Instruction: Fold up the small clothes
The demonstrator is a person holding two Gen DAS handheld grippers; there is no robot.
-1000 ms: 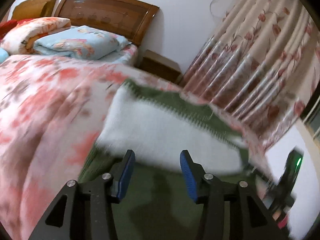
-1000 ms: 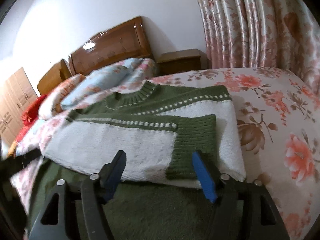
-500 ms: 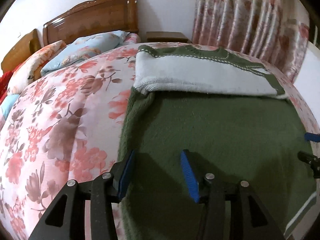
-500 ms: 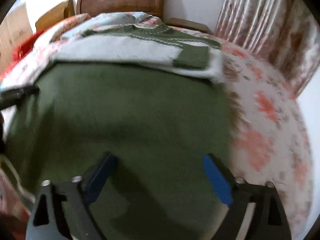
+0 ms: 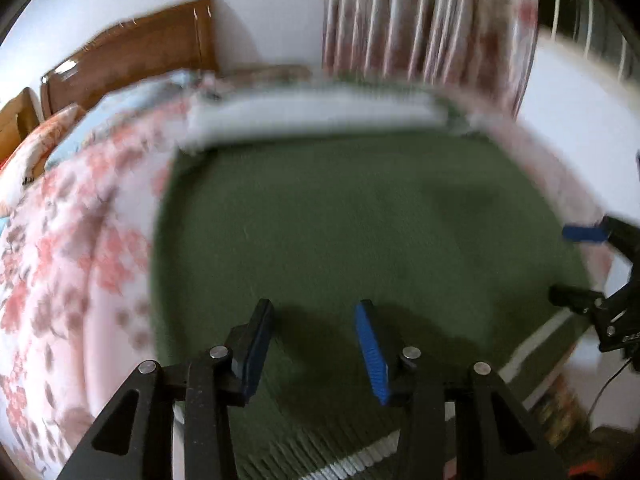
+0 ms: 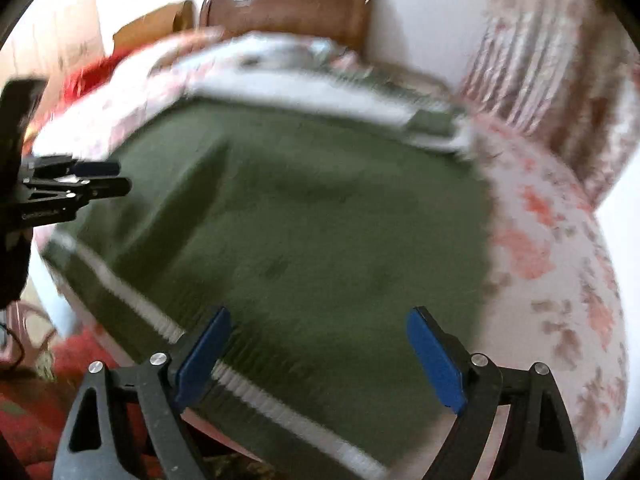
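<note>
Nearest the left wrist camera, the left gripper hovers with its jaws moderately apart and nothing between them, just above the ribbed hem of a green sweater. The right gripper has its jaws spread wide, also empty, over the same hem near its other corner. Both sit at the near edge, probably so each can pinch a hem corner and carry it toward the collar for the next fold.

The sweater lies flat on the bed, its green body spread over a floral quilt. At its far end the white sleeves look already folded across the chest, one green cuff lying on top, though blur hides detail there. Each view catches the other gripper at its side edge.

Beyond are pillows, a wooden headboard against the wall and flowered curtains.
</note>
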